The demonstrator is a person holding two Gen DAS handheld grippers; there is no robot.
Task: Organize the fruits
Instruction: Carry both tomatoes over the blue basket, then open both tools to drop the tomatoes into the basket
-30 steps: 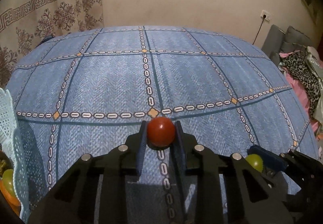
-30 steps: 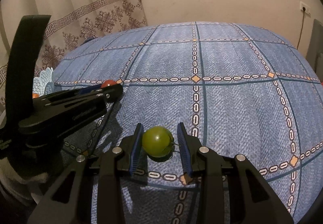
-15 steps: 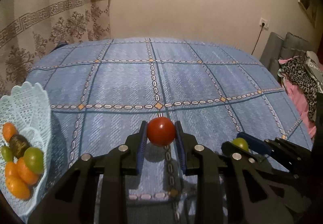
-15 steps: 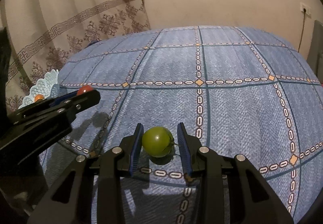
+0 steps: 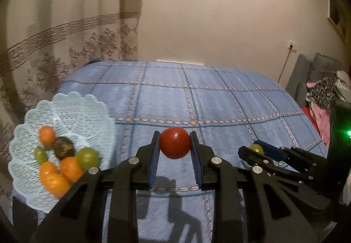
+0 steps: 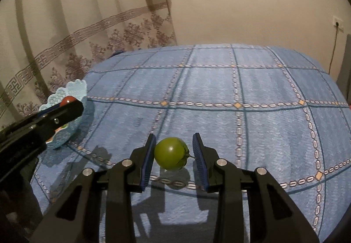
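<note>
A blue checked cloth is covering the whole surface, and everything here is placed against the pale blue lattice basket sitting at the cloth's left edge. Oranges, two green fruits and one dark fruit are lying inside that basket.

To the right of the basket and raised above the cloth, the left gripper is holding a red tomato, its jaws clamped on the fruit's two sides. Farther right of the basket, the right gripper is carrying a green tomato; its left pad is touching the skin, while a sliver of gap is showing at the right pad, so the jaws are standing only just wider than the fruit or closed lightly on it.

Both tomatoes are looking light, smooth-skinned and easily bruised, probably slippery under hard pads. A gentle squeeze across the widest middle, clear of the green one's stem, seems the safest hold.
</note>
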